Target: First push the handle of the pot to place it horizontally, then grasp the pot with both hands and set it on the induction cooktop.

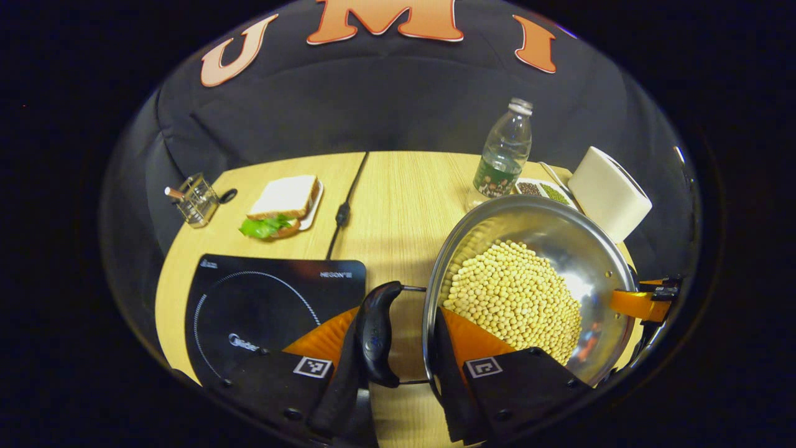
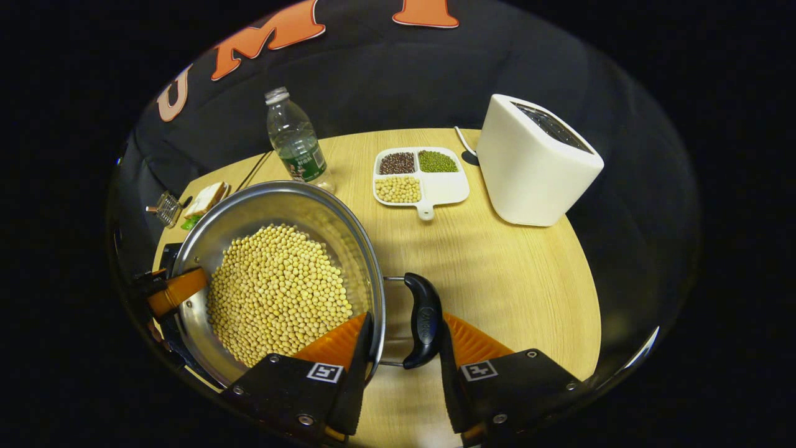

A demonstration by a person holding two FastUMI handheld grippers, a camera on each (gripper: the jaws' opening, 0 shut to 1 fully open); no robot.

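Observation:
A steel pot holding several yellow soybeans sits on the wooden table, just right of the black induction cooktop. My left gripper is shut across the pot's black left handle and the rim, one finger outside the handle and one inside the wall. In the right gripper view the same pot is at the left. There my right gripper is shut the same way across the right handle and the rim. Each gripper also appears small at the far rim in the other's view.
At the table's back left are a sandwich on a plate, a small wire basket and the cooktop's cable. Behind the pot stand a water bottle, a divided dish of beans and a white toaster.

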